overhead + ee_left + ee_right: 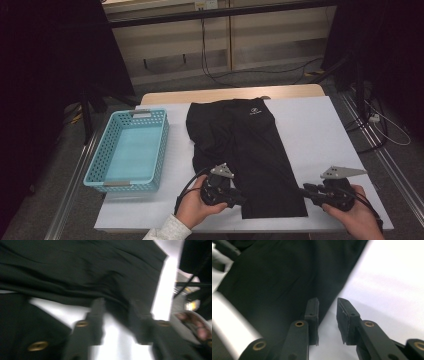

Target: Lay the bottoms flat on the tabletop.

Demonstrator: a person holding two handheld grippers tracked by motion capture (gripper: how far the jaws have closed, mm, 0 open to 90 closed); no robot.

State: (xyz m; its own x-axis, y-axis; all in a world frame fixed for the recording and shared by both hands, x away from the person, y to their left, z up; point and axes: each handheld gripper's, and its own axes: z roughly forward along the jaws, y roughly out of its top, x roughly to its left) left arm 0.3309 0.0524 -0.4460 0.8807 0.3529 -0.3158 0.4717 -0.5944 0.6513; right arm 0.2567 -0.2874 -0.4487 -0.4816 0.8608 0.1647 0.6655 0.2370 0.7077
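A black garment (pixel 245 150) lies flat on the white bench (pixel 320 130). It runs from the far side of the bench down to the near edge. A small white logo (pixel 255 112) sits near its far end.

The left gripper (pixel 239 199) is held in the left hand (pixel 195 207) at the near left corner of the garment. Its fingers (pixel 98 308) point at the cloth edge and stand apart. In the left gripper view a fold of dark cloth reaches down into the gap between them, but that view is blurry, so I cannot tell if the pads touch it.

The right gripper (pixel 303 190) is held in the right hand (pixel 357 215) at the near right corner. Its fingers (pixel 312 312) are also apart. In the right gripper view one finger lies over the black cloth and the other over bare white bench, so the garment's side edge runs up between them. The pads do not press on the cloth.

A blue basket (pixel 102 160) sits at the left side of the bench, apart from the garment, with a strip of bare bench between them. To the right of the garment the bench is wide and bare up to its right edge. The near edge of the garment lies close to the near edge of the bench, just in front of both hands
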